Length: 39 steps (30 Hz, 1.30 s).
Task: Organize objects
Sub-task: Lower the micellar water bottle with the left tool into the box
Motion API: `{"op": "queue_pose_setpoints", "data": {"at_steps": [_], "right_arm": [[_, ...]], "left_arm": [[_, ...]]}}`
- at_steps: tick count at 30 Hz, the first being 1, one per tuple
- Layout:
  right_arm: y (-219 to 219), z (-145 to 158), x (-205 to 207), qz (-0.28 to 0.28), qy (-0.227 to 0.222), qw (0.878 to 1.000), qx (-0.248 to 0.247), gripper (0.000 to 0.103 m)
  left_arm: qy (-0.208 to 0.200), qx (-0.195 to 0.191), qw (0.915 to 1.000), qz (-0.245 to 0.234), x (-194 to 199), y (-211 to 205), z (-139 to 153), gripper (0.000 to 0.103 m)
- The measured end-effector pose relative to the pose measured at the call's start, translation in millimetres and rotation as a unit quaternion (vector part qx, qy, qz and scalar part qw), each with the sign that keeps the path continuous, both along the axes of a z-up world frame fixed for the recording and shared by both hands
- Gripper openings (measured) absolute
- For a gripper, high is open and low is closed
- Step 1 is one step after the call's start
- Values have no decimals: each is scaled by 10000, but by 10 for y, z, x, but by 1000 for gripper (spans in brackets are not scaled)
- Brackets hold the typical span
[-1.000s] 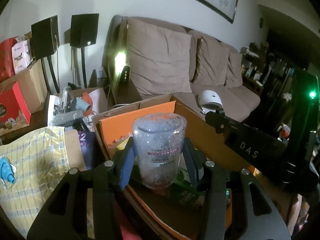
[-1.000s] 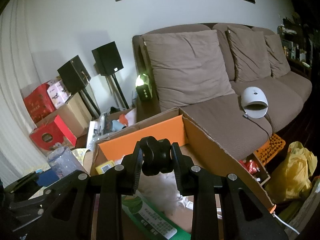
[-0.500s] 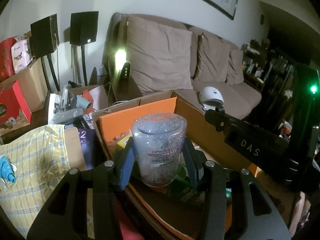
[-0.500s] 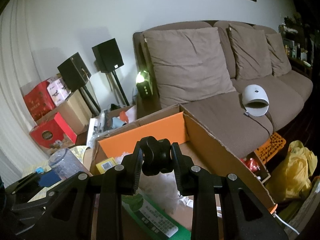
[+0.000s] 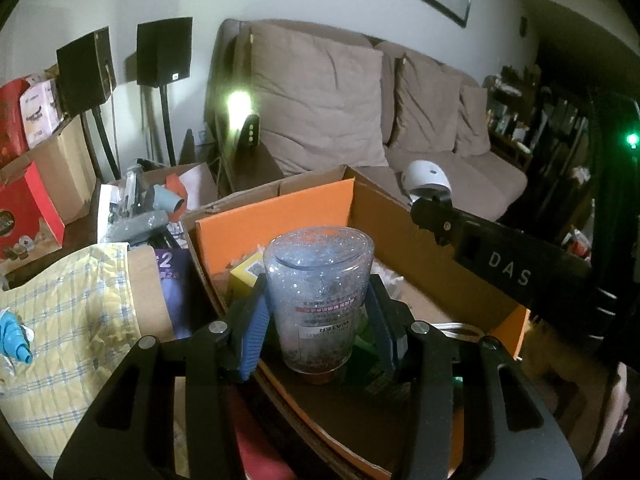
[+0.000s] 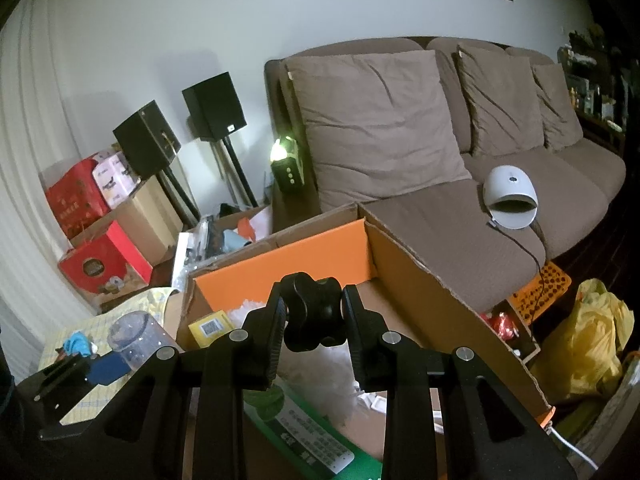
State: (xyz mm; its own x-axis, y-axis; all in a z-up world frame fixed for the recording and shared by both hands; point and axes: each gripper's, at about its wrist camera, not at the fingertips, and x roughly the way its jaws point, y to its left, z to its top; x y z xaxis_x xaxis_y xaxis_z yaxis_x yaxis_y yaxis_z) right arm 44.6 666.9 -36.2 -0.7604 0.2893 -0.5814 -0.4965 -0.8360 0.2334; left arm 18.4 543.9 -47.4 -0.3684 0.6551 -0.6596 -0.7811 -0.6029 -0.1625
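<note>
The left gripper (image 5: 318,322) is closed on a clear bottle (image 5: 318,292), held upside down with its label text inverted and its reddish cap end lowest; both blue-padded fingers (image 5: 254,320) press its sides. The bottle hangs over the near left part of an open cardboard box (image 5: 420,240) with an orange inner flap. The right gripper (image 6: 314,322) is clamped at a narrow setting on a black knob (image 6: 314,312), held above the same box. Inside the box lie a yellow carton (image 6: 210,326), white stuffing (image 6: 320,376) and a green packet (image 6: 316,440). In the left view the right gripper's black body, marked DAS, crosses above the box's right wall. To the left of the box a yellow checked cloth (image 5: 68,320) lies over a surface, with a small blue item (image 5: 14,334) on it; the surface beneath cannot be made out. Behind the box stands a brown sofa (image 6: 460,200) with a white domed device (image 6: 510,196) on its seat, its cord trailing off the front edge. Two black speakers (image 6: 214,106) on stands and red cartons (image 6: 100,262) occupy the left corner. A yellow bag (image 6: 596,344) sits on the floor at right.
</note>
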Motion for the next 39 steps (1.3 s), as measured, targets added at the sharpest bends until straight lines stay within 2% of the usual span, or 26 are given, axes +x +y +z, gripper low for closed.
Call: {"op": "queue_pose_setpoints", "data": {"at_steps": [8, 27, 39], "right_arm": [[30, -77, -32, -19, -201, 9997, -115, 28], [9, -119, -68, 50, -347, 9993, -137, 28], [-56, -206, -168, 259, -587, 9978, -165, 28]], "left_arm": [[4, -99, 9999, -58, 35, 12, -44, 44], [69, -288, 9994, -151, 58, 86, -70, 44], [-19, -275, 9996, 68, -66, 87, -126, 44]]}}
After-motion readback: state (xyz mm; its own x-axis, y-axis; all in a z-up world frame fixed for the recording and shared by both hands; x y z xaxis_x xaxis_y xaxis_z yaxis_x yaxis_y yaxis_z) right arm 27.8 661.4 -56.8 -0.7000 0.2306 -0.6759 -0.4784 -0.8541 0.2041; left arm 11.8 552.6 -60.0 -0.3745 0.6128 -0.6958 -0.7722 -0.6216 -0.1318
